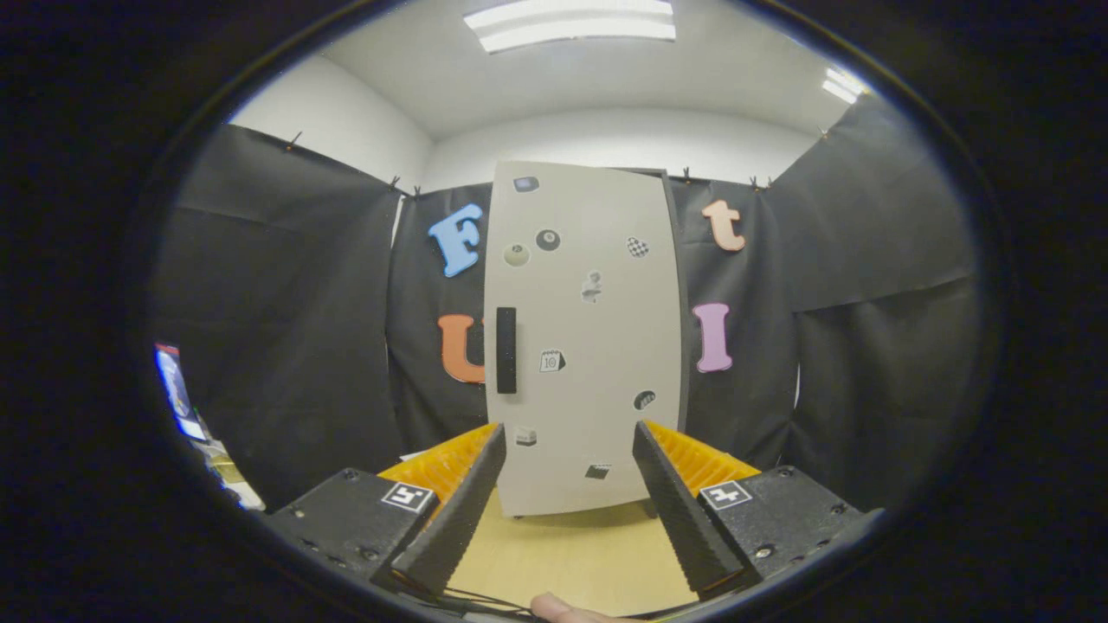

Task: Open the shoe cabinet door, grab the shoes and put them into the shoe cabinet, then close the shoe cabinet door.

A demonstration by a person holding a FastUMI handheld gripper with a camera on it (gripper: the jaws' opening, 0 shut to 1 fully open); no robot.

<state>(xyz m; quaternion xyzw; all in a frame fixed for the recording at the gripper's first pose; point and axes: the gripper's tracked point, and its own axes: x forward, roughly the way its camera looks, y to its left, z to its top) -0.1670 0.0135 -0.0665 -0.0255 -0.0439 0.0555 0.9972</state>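
One pale shoe cabinet (584, 346) | door closed, stickered, dark handle (506, 350) | tongs (569, 450) apart

Claw (567, 450) fingers wide apart, empty

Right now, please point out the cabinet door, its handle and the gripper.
cabinet door (597, 346): gripper view, middle of the shut panel.
handle (506, 350): gripper view, middle of the bar.
gripper (567, 446): gripper view, open, midway between fingertips.
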